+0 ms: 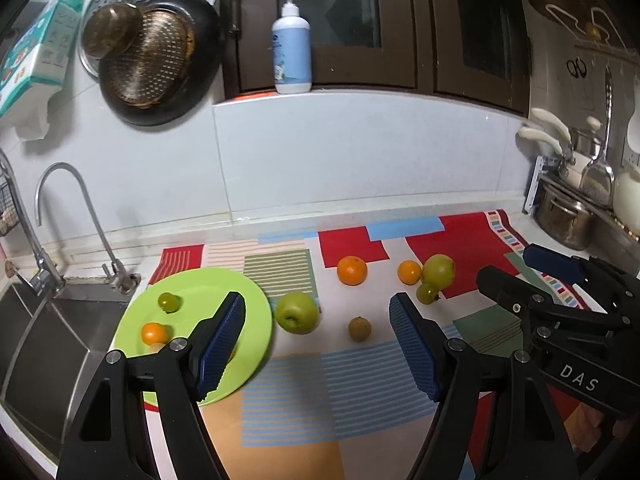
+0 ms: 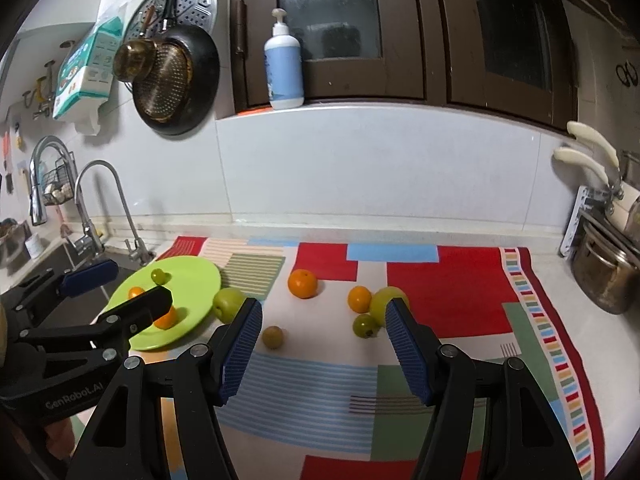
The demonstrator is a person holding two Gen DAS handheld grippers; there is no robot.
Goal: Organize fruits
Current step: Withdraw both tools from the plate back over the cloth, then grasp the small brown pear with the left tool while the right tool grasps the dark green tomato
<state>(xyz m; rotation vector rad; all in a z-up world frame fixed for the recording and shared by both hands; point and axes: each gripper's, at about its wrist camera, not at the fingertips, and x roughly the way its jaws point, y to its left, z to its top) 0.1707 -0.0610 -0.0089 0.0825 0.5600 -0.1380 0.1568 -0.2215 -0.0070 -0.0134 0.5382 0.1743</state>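
Note:
A lime-green plate (image 1: 244,304) lies at the mat's left end, by the sink. It holds a small green fruit (image 1: 168,302) and a small orange (image 1: 154,333); the right wrist view shows another orange (image 2: 166,318) partly behind a finger. On the mat lie a green apple (image 1: 298,313) beside the plate, a brown round fruit (image 1: 359,328), an orange (image 1: 351,270), a smaller orange (image 1: 409,272), a yellow-green apple (image 1: 439,271) and a small green fruit (image 1: 428,293). My left gripper (image 1: 317,300) hovers open near the green apple, empty. My right gripper (image 2: 324,306) hovers open before the right-hand cluster, also empty.
A steel sink (image 1: 60,340) with a faucet (image 1: 60,184) sits left of the patterned mat (image 1: 288,392). A soap bottle (image 1: 291,48) stands on the window ledge, with pans (image 1: 152,64) on the wall. A steel pot (image 1: 564,220) and a knife rack stand at the right.

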